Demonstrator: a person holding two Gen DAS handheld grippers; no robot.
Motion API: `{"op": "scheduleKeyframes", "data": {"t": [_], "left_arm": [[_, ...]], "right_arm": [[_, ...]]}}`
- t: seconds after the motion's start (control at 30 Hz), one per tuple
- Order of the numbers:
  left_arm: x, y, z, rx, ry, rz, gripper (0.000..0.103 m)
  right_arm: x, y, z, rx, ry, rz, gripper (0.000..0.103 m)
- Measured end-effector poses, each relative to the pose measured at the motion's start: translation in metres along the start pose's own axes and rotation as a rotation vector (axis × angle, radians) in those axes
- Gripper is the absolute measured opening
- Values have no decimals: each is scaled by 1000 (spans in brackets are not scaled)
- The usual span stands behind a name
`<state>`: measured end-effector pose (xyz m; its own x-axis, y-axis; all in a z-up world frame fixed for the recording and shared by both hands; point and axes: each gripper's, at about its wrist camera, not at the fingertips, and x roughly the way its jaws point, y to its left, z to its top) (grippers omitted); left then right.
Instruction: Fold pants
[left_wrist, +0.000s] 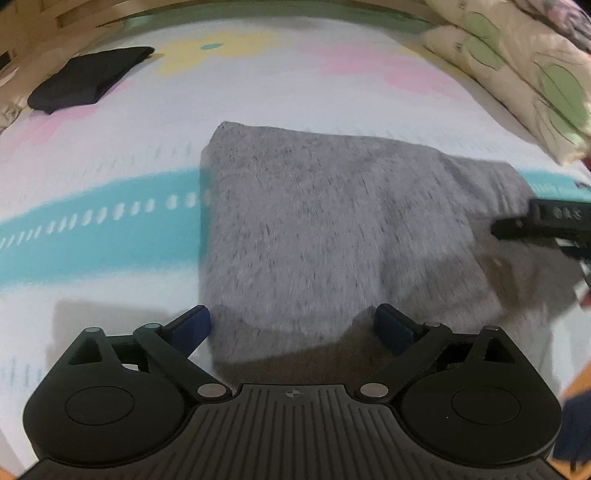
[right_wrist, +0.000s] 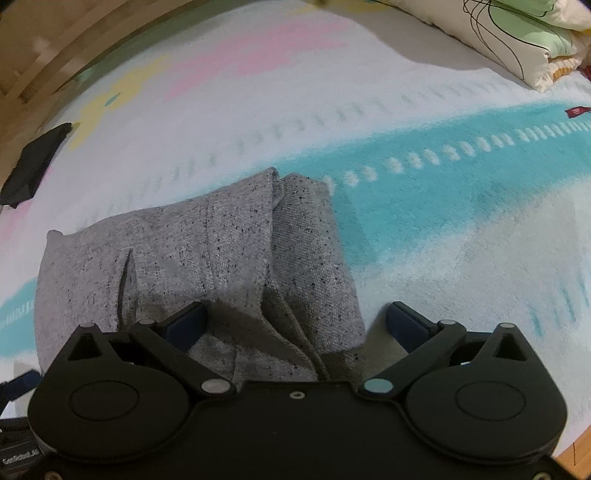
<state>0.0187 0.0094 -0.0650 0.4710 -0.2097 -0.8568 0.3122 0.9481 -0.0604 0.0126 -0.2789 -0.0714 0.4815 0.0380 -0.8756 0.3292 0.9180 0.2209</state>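
Observation:
The grey speckled pants lie folded into a thick rectangle on the bed sheet. My left gripper is open and empty, its blue-padded fingers spread over the near left corner of the pants. My right gripper is open and empty above the near right end of the pants, where stacked folded edges show. The right gripper also shows at the right edge of the left wrist view, beside the pants.
A dark folded garment lies far left on the sheet, also in the right wrist view. Floral pillows are stacked at the far right. A wooden bed frame borders the far side. A small red tag lies at the right.

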Motion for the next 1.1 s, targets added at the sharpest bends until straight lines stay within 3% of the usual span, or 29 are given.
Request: {"op": "scheduleKeyframes", "data": {"t": [0.1,0.23,0.43,0.53,0.63,0.8,0.9,1.03,1.1], "left_arm": [[-25,6,-10,35,-99,42,88],[-53,-5,-43,155,-225,154,88],[-59,-54,-78,433,-325,155,89],[-43,-74,-82,523,-313,171,89],[-31,-84,-84,543,-311,198,89],[-26,-89,-79,524,-380,246,89],[-19,-84,-76,515,-344,266,90],[-27,-75,-75,471,-337,237,89],[-33,-79,-80,501,-363,251,89]], "right_arm": [[-1,-5,-3,-25,-7,27,103],[-4,-11,-5,-24,-2,53,103],[-7,-7,-2,-6,17,36,103],[-8,-9,-1,8,35,53,102],[-7,-12,-3,0,35,62,102],[-9,-14,-3,-7,33,68,103],[-9,-13,-3,-9,33,65,103],[-9,-14,-3,-12,31,69,103],[-10,-14,-4,-12,30,69,103]]}}
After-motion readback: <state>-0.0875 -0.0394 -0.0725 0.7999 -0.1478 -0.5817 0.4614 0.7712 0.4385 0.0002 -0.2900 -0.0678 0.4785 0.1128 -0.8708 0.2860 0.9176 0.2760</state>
